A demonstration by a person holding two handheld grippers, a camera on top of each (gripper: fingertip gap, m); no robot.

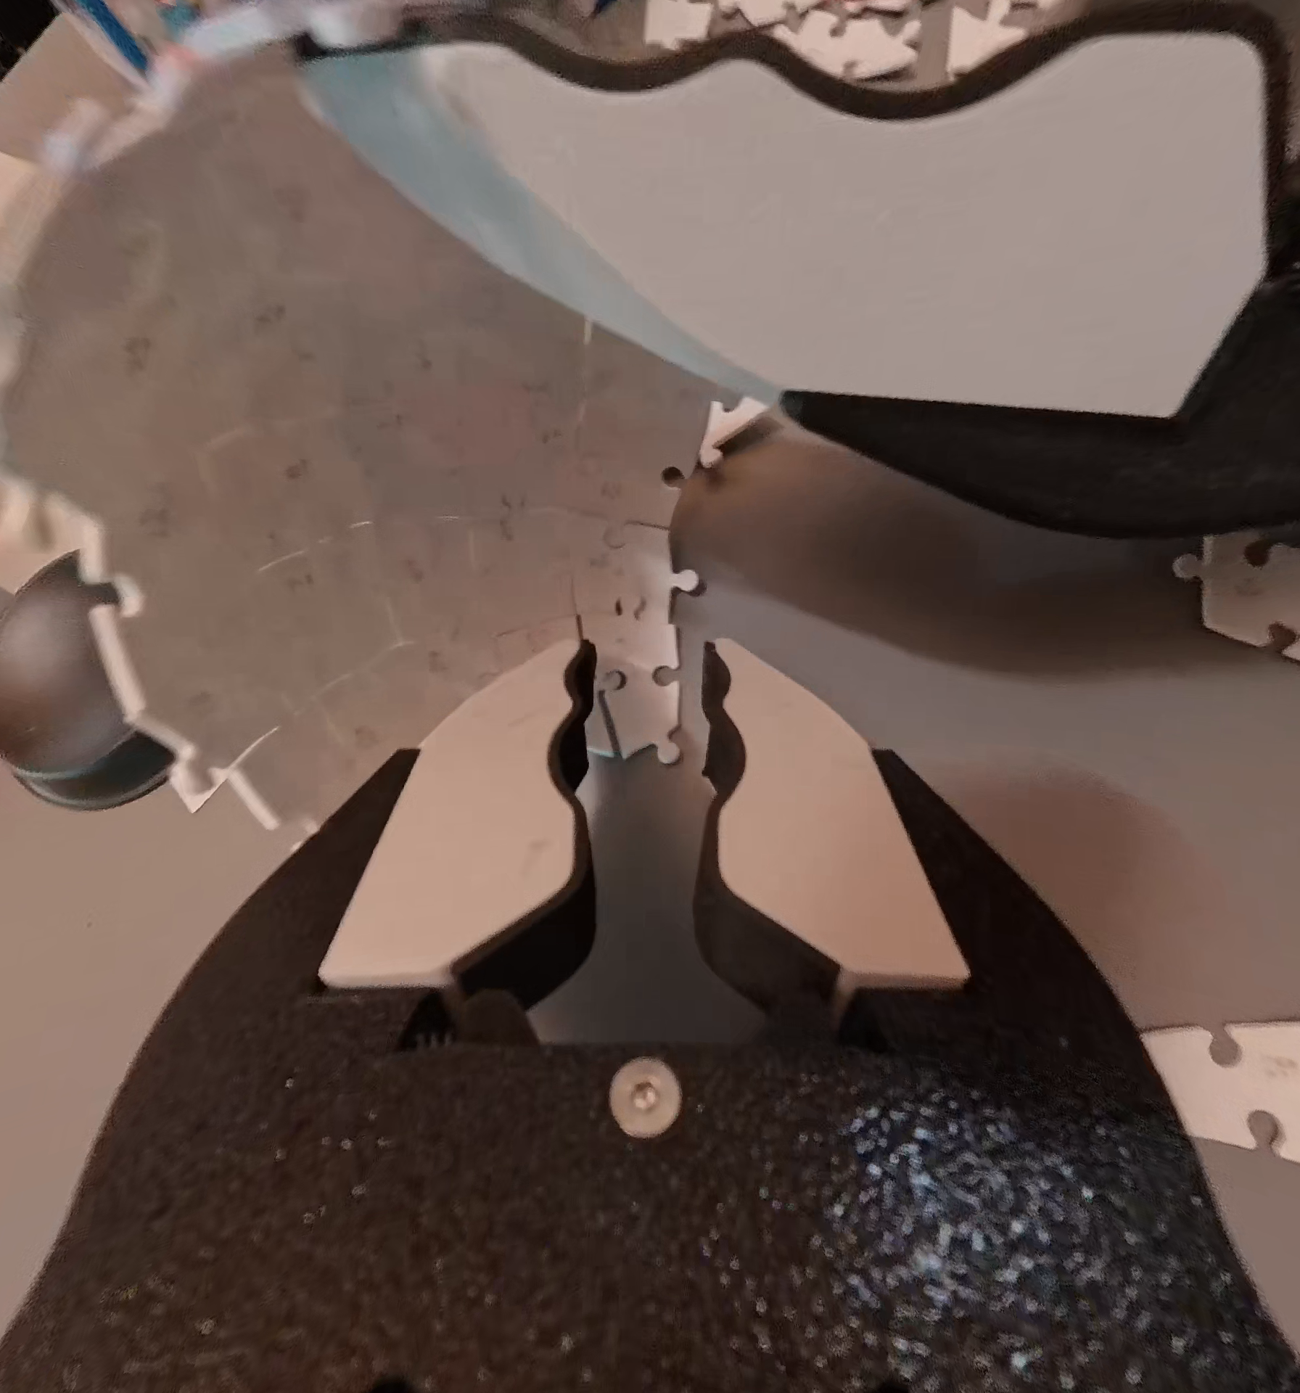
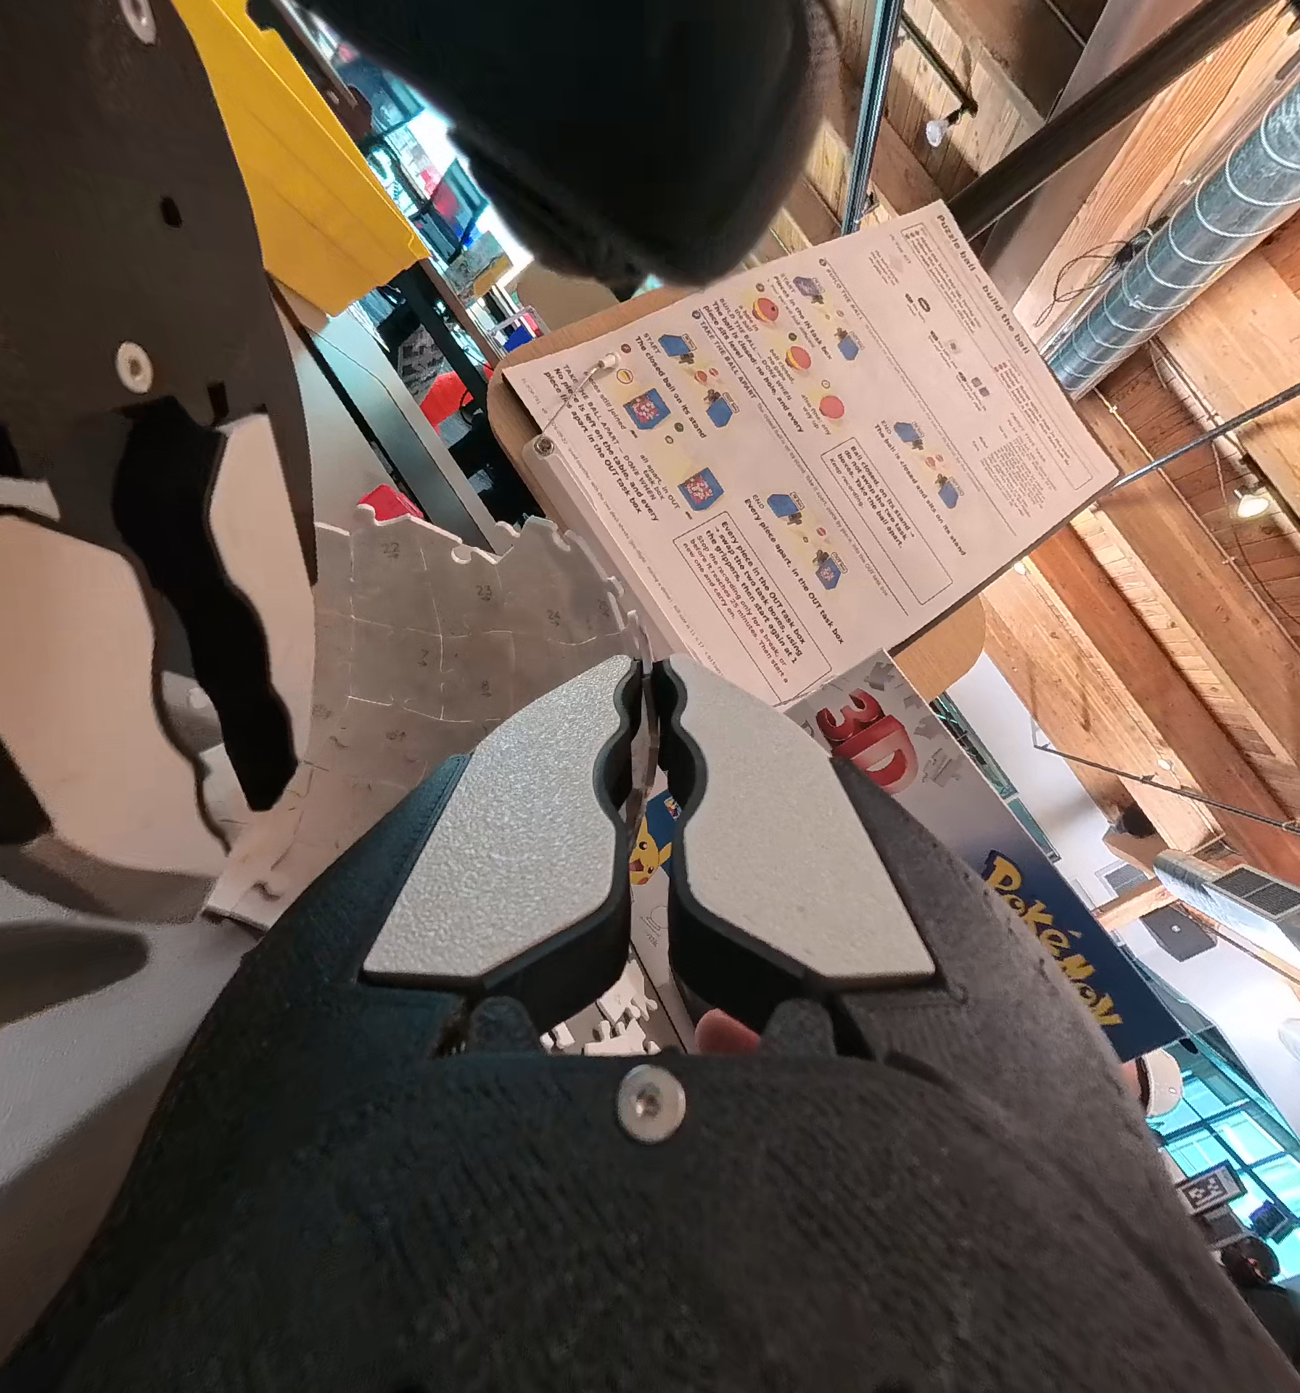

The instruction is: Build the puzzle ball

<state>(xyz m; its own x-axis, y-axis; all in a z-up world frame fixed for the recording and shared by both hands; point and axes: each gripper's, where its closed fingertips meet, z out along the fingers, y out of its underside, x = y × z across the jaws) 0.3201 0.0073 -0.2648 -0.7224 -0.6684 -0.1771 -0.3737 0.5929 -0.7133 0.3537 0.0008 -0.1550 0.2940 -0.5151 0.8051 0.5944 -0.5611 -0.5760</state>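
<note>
The part-built puzzle ball is a curved shell of joined pieces [image 1: 293, 452], its grey numbered inner side towards me and held up off the grey table [image 1: 933, 754]. My left gripper [image 1: 647, 656] is open, and a narrow strip of the shell's edge [image 1: 641, 678] sits between its tips. The right gripper's pale finger [image 1: 896, 241] fills the top of this view, against the shell's rim. In the right wrist view my right gripper [image 2: 648, 678] is shut on the thin edge of the shell [image 2: 421, 648]. The left gripper's fingers [image 2: 51, 663] show at the left, beside the shell.
Loose white puzzle pieces lie on the table at the right [image 1: 1272, 603], lower right [image 1: 1250, 1085] and far top [image 1: 783, 30]. A dark round dome [image 1: 51, 693] sits behind the shell's left edge. A printed instruction sheet [image 2: 820, 452] and the puzzle box [image 2: 971, 829] stand beyond the right gripper. The grippers' ends are close to 11 cm from one another.
</note>
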